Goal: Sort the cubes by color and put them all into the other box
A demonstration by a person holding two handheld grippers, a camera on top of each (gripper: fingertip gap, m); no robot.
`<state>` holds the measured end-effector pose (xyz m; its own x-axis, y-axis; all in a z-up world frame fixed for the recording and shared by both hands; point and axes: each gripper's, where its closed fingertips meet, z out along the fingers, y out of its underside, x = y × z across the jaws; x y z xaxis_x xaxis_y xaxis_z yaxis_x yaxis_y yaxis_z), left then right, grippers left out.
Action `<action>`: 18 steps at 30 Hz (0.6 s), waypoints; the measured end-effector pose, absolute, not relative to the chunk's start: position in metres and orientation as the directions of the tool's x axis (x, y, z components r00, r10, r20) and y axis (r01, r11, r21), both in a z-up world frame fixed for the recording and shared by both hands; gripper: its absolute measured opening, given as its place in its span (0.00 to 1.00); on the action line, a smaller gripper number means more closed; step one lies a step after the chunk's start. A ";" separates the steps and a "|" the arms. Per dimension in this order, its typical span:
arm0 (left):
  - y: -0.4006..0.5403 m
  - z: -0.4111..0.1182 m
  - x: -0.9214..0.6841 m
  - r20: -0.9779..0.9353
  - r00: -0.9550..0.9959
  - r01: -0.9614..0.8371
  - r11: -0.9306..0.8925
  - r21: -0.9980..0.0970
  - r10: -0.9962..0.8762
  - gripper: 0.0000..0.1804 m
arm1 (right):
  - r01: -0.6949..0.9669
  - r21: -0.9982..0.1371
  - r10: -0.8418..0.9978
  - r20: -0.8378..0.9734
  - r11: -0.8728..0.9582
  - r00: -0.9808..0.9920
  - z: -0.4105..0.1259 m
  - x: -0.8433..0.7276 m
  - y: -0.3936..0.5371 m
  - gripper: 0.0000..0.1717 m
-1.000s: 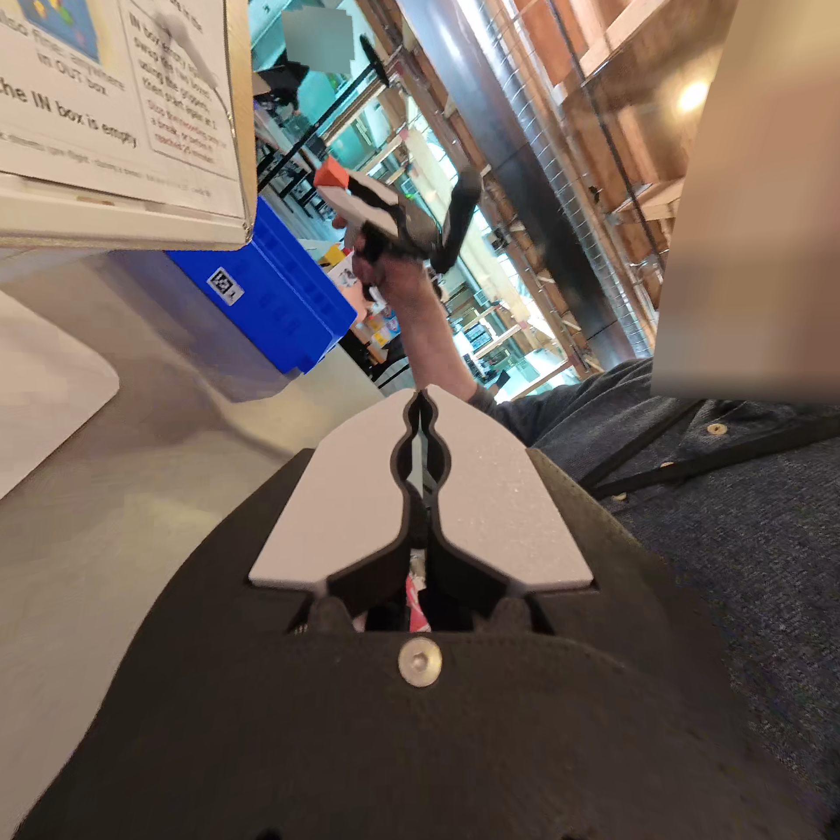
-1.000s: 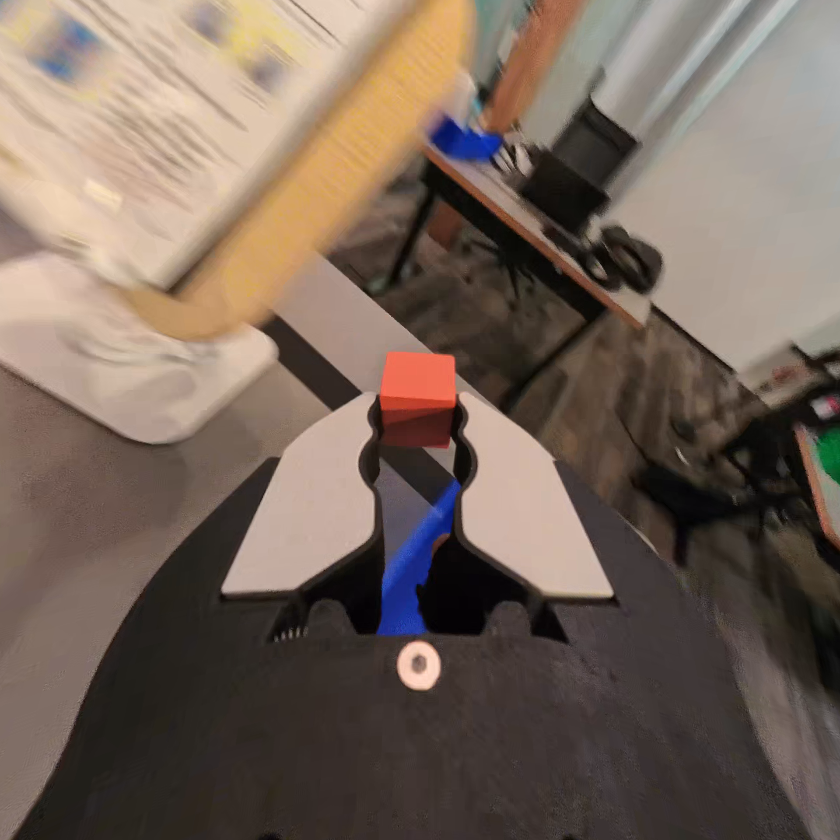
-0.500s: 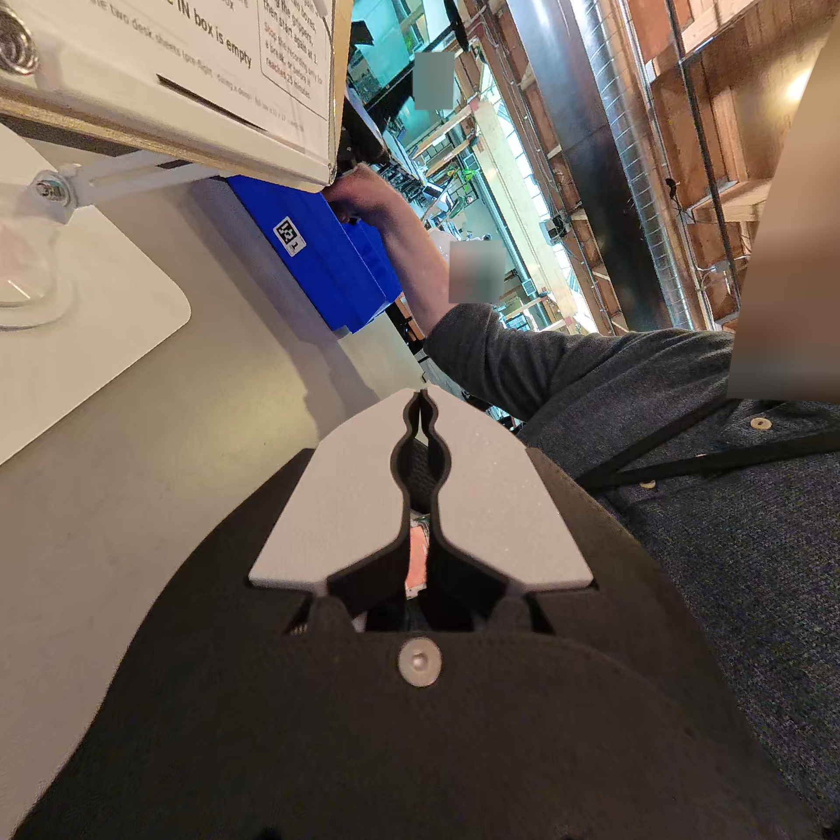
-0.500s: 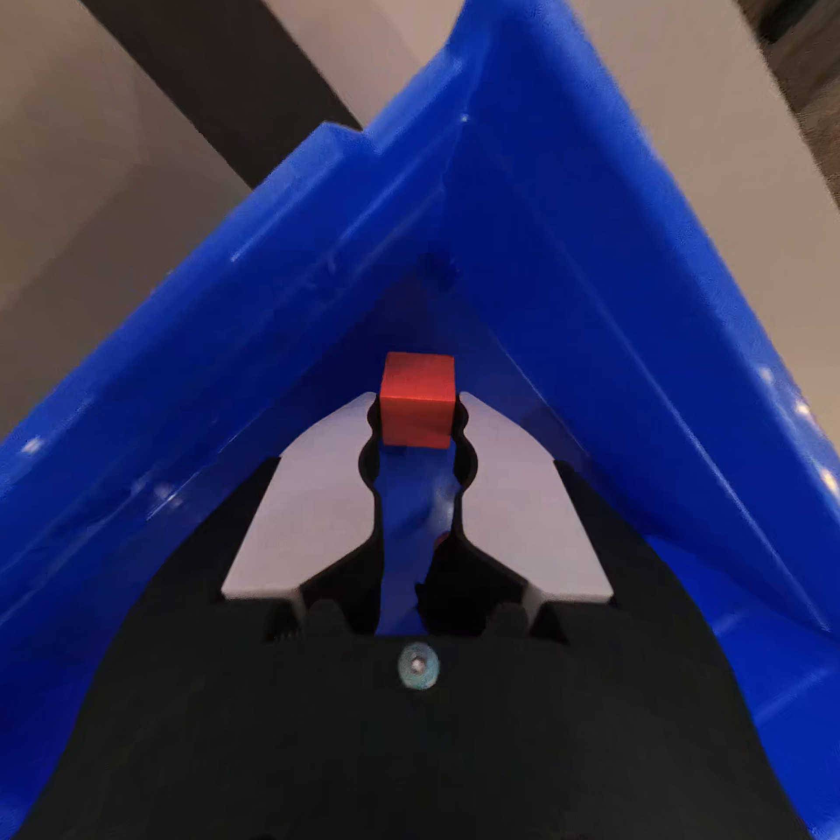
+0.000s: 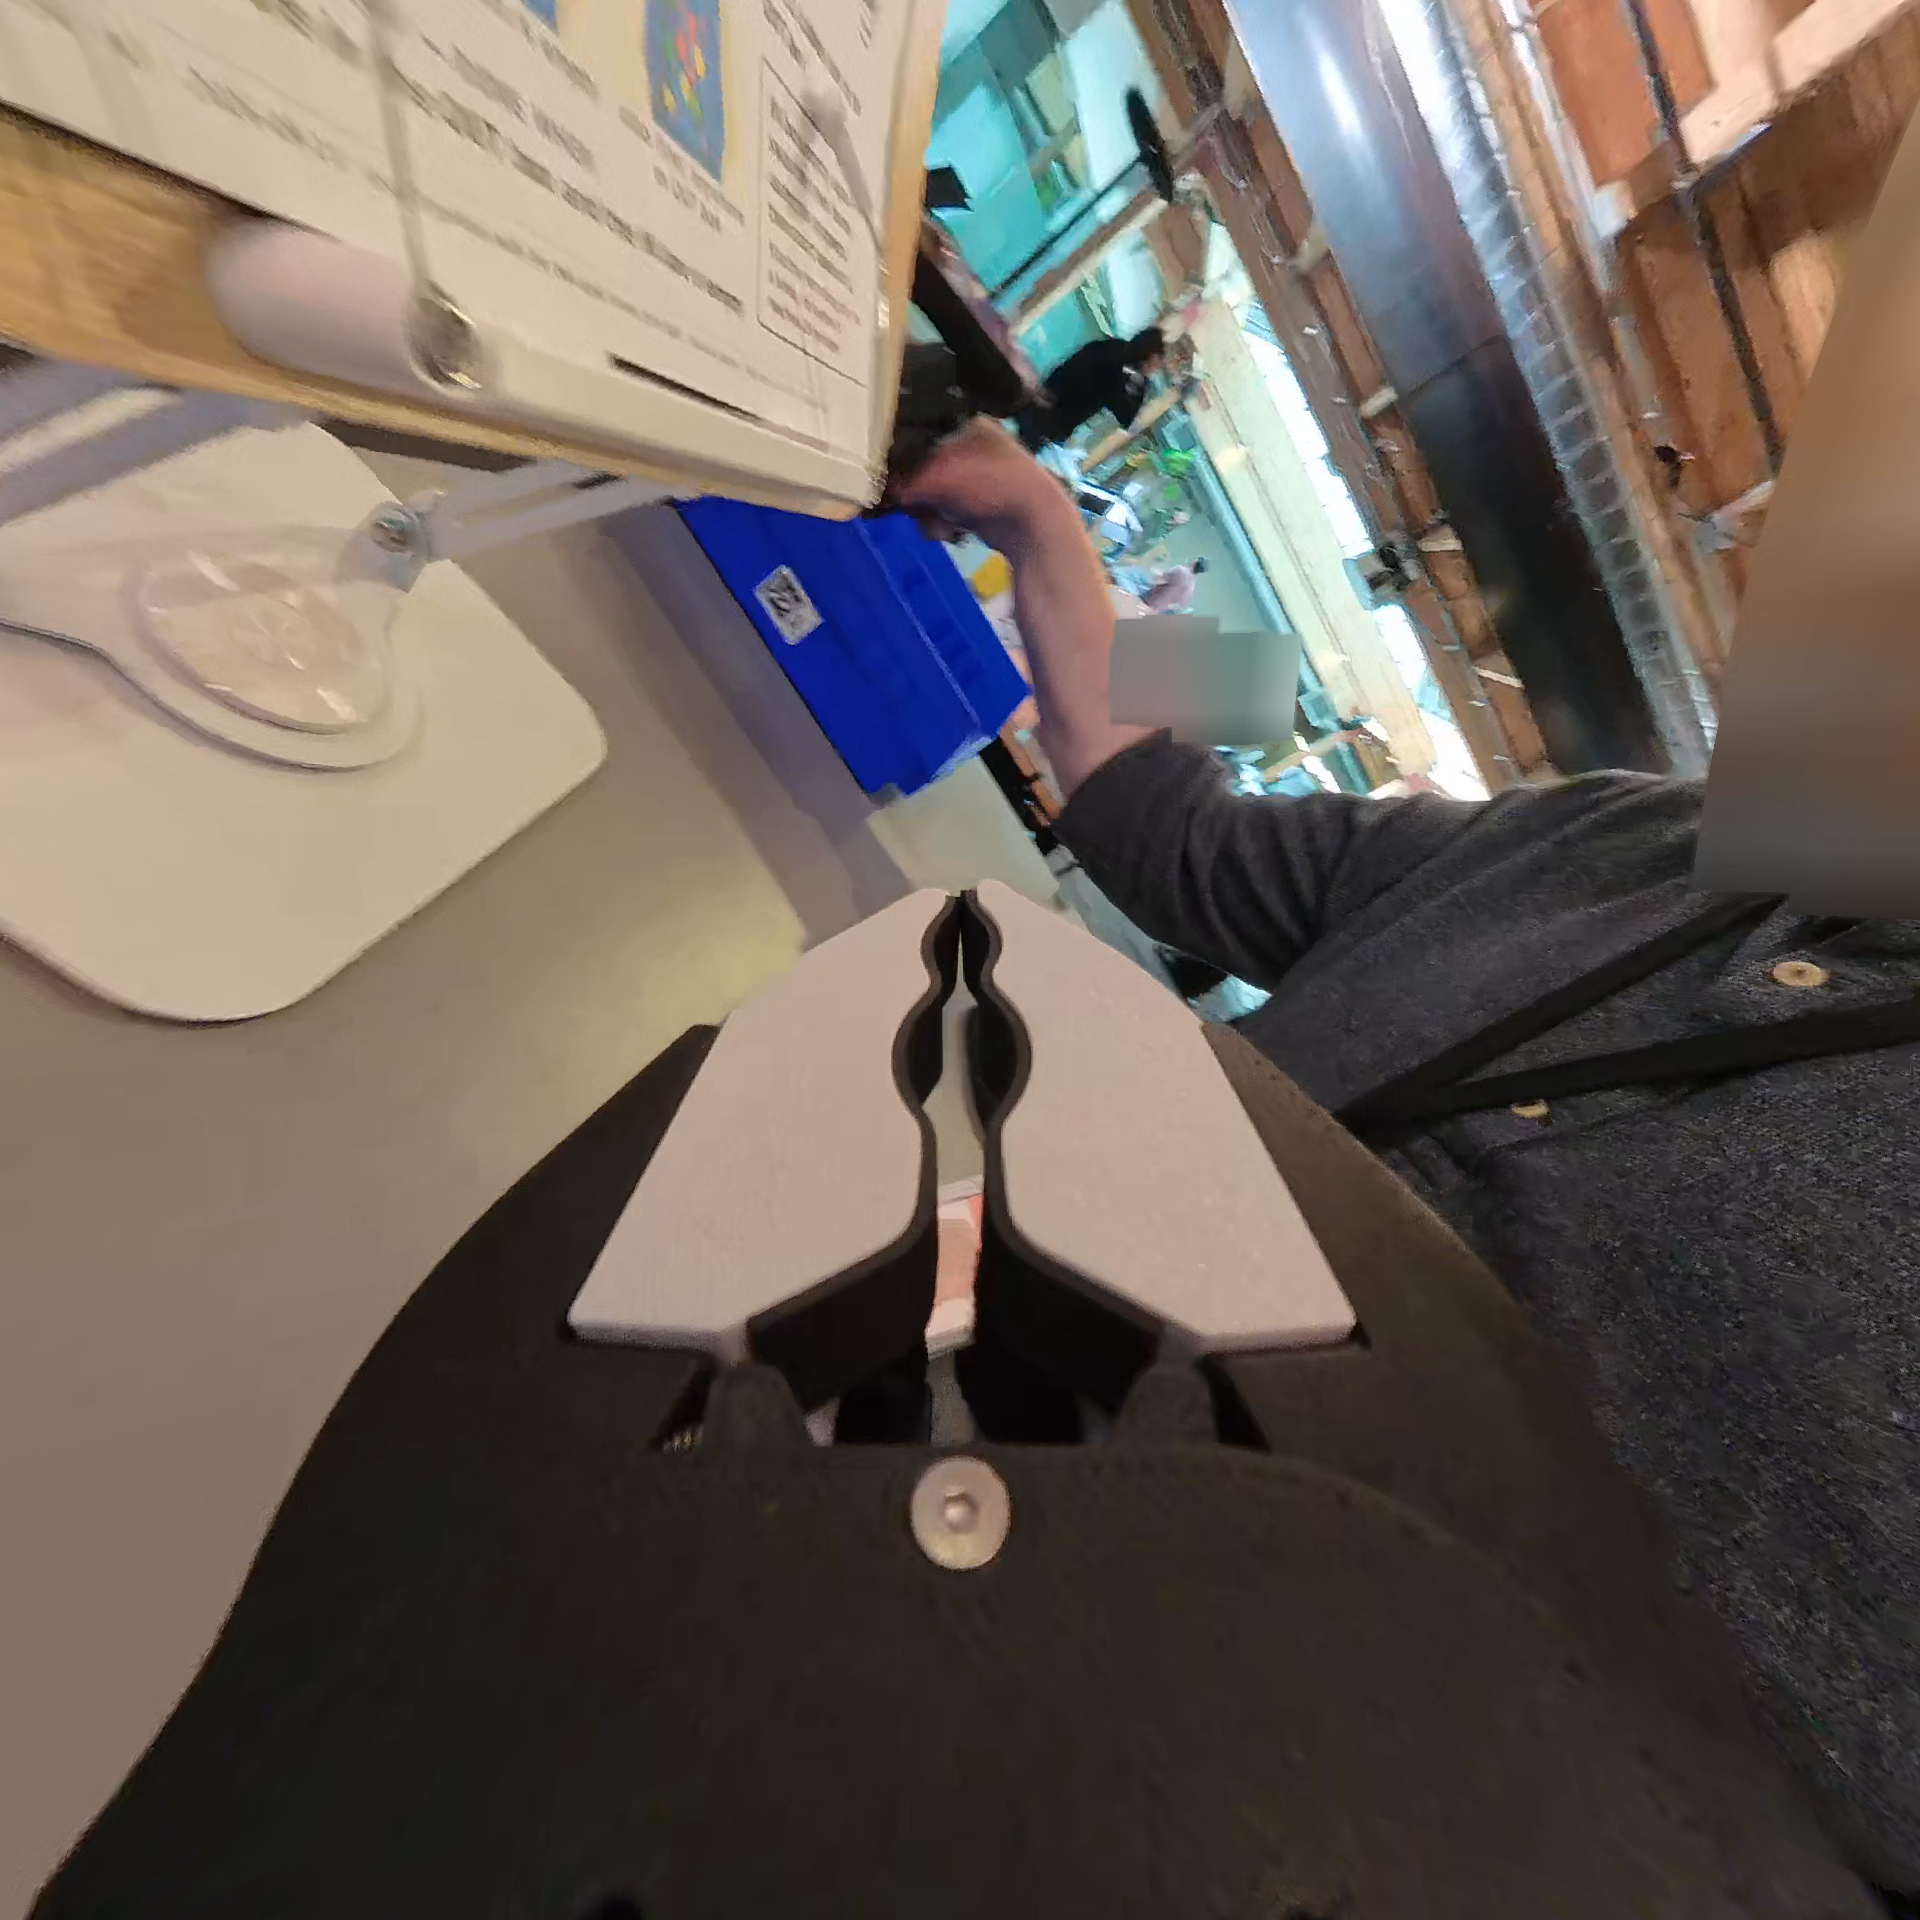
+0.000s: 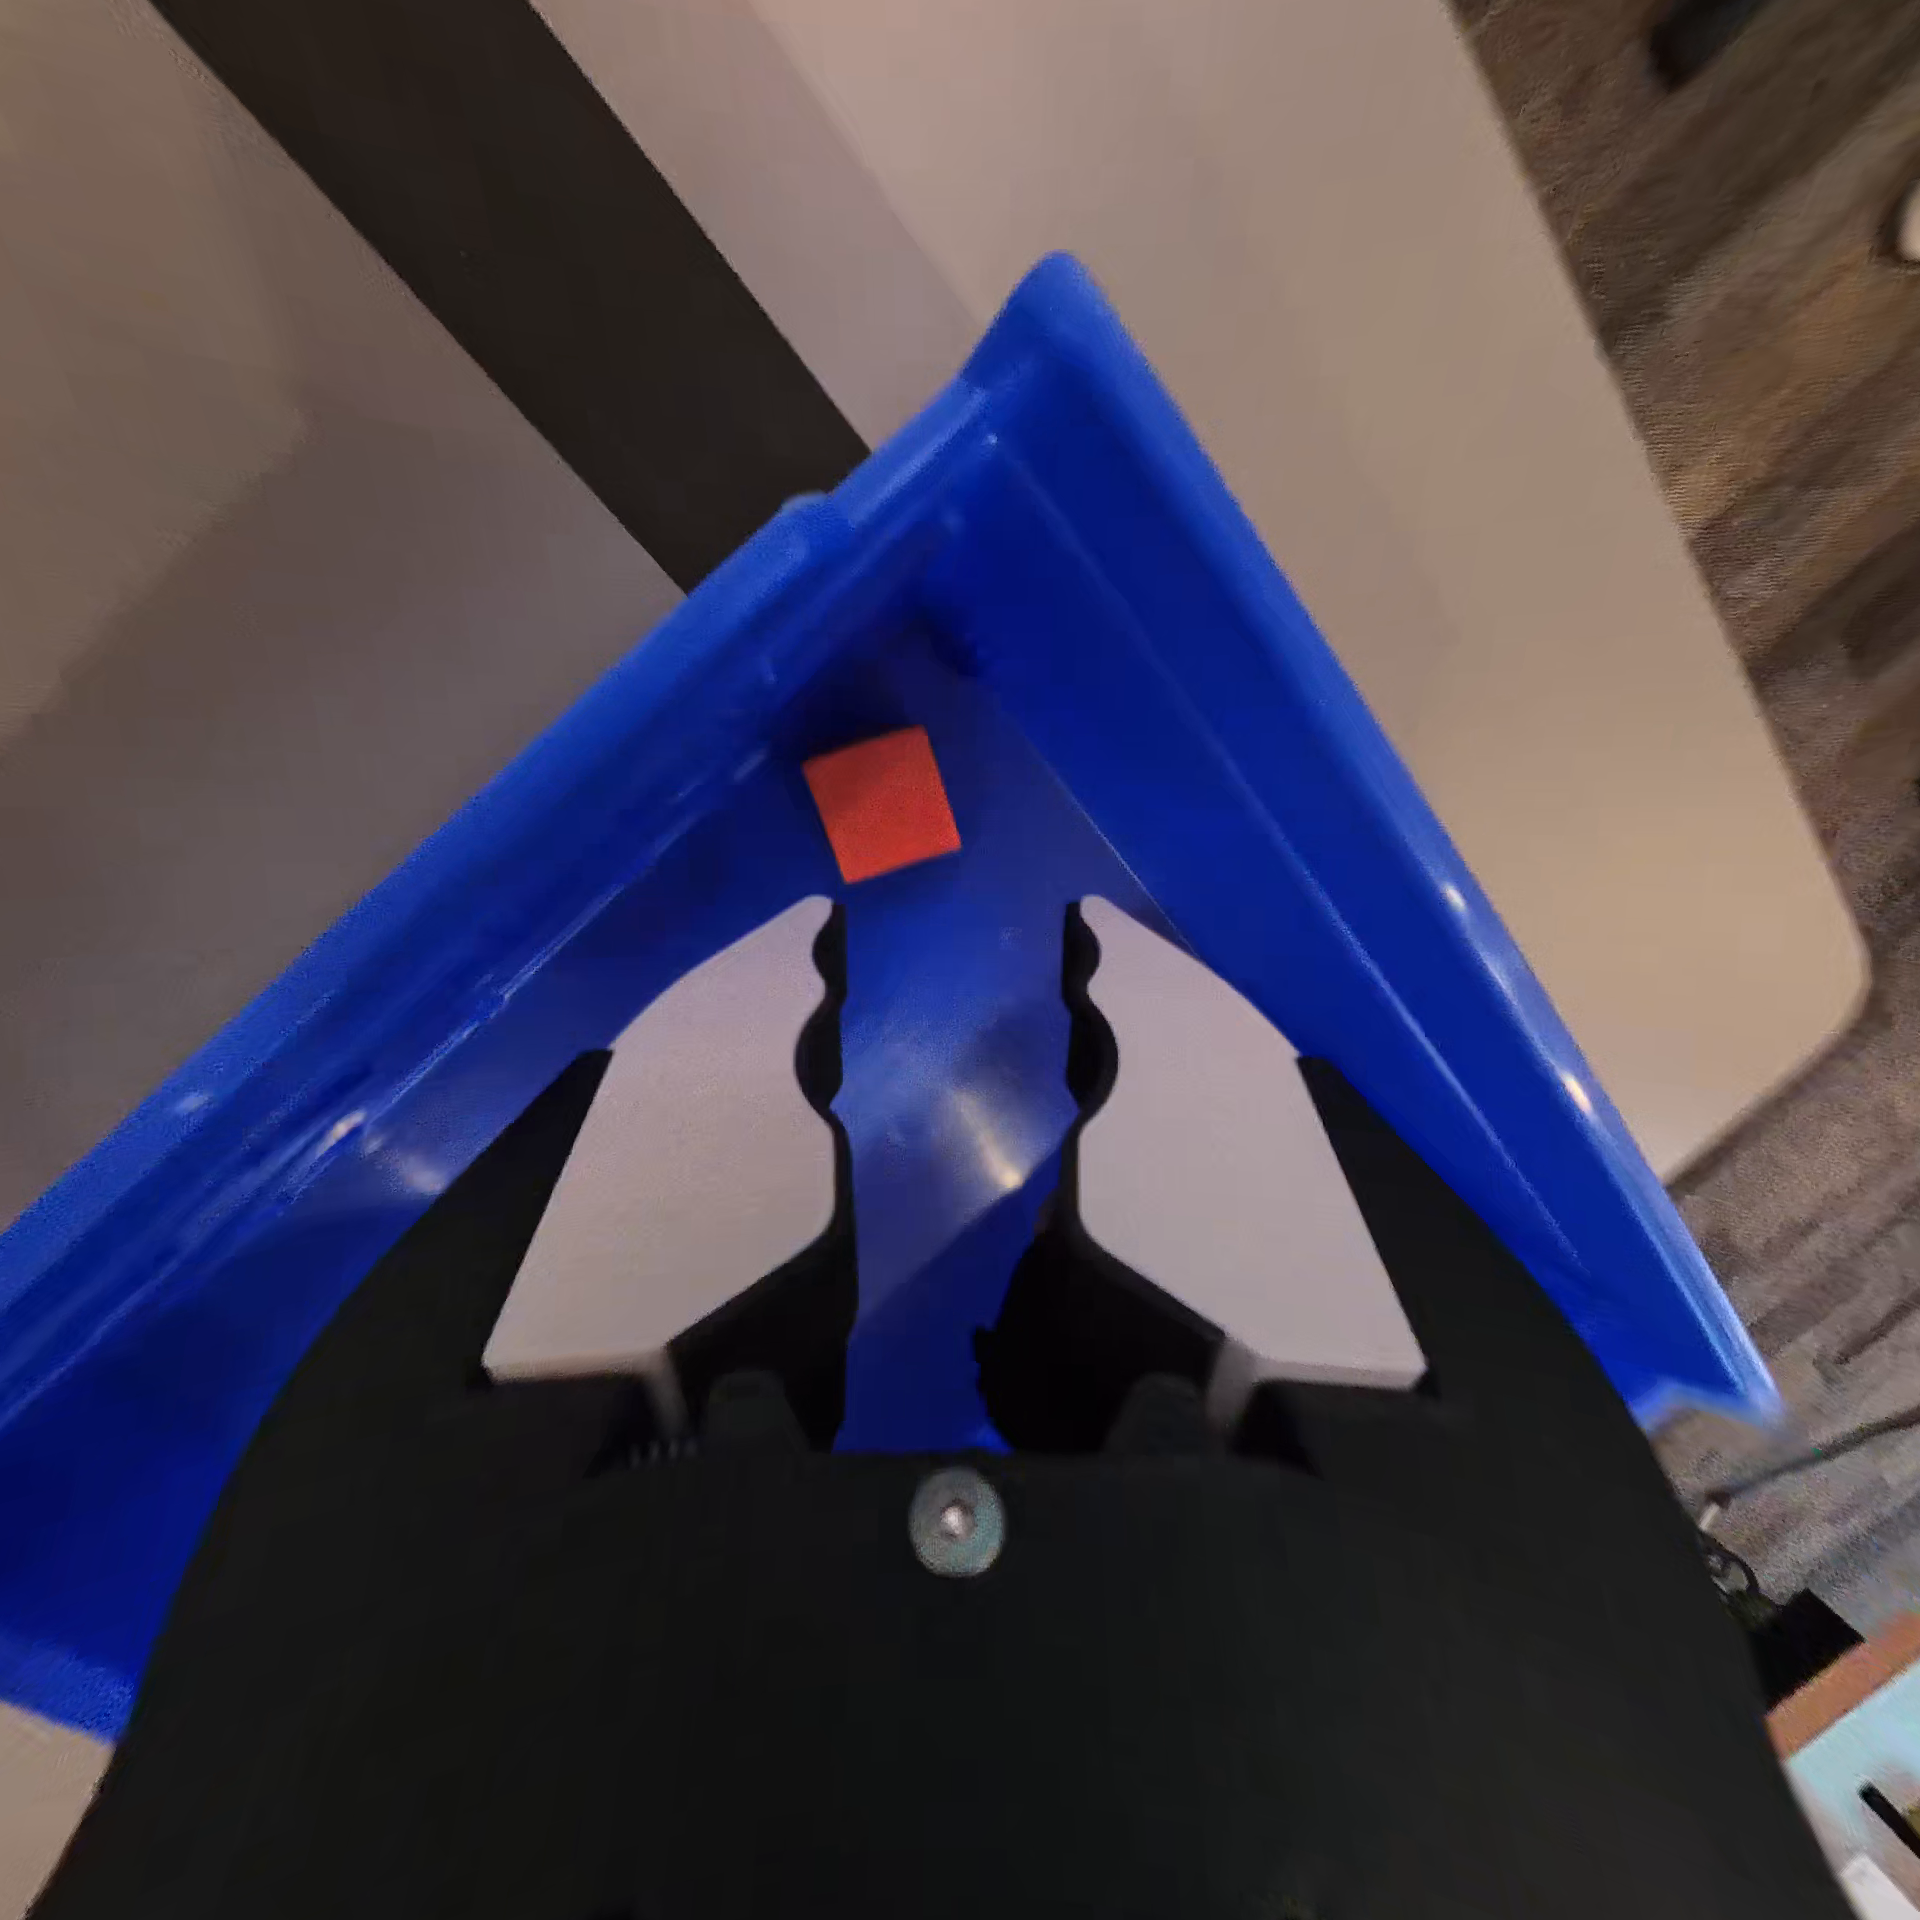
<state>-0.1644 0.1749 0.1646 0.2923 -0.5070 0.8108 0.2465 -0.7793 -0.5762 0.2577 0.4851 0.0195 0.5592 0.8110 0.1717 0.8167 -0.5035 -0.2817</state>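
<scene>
Inside the far corner of the blue box (image 6: 1195,644), at about eleven o'clock from the right gripper (image 6: 951,914), a red cube (image 6: 881,803) lies flat on the floor, clear of both fingertips and tucked close to where the two walls meet. The right gripper's jaws stand wide with nothing between them but blue floor, so the cube is no longer gripped. To my eye the step in hand is the release and the way out, and doing it well means lifting straight back along the fingers — not sweeping sideways, since the left fingertip (image 6: 821,914) sits just short of the cube and a drift toward eleven o'clock would nudge it. Keep the jaws apart until they are above the rim. This corner looks a sensible place to gather reds, leaving the other parts of the floor for other colours.

The left gripper (image 5: 961,909) is away from the work — its jaws are pressed together on nothing, over the grey table (image 5: 312,1143), with the blue box (image 5: 873,644) at twelve o'clock beyond it and the person's hand (image 5: 987,499) over the rim. It need not move.
</scene>
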 end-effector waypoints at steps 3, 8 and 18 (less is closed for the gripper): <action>0.181 0.161 -0.197 0.759 0.427 0.245 -0.746 -0.619 -0.491 0.00 | 0.775 -0.382 0.744 0.264 -0.503 0.614 0.059 0.266 0.477 0.21; 0.198 0.156 -0.280 0.626 0.684 0.268 -0.670 -0.692 -0.374 0.05 | 0.727 -0.517 0.615 0.410 -0.452 0.674 0.120 0.268 0.443 0.15; 0.236 0.109 -0.410 0.372 0.921 0.208 -0.661 -0.721 -0.116 0.19 | 0.769 -0.596 0.645 0.498 -0.230 0.580 0.134 0.182 0.352 0.10</action>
<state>-0.4102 0.2356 0.1088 0.9208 -0.1161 0.3723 0.2080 -0.6614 -0.7207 0.1816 0.3519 0.1341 0.5795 0.6449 0.4983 0.7690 -0.2302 -0.5964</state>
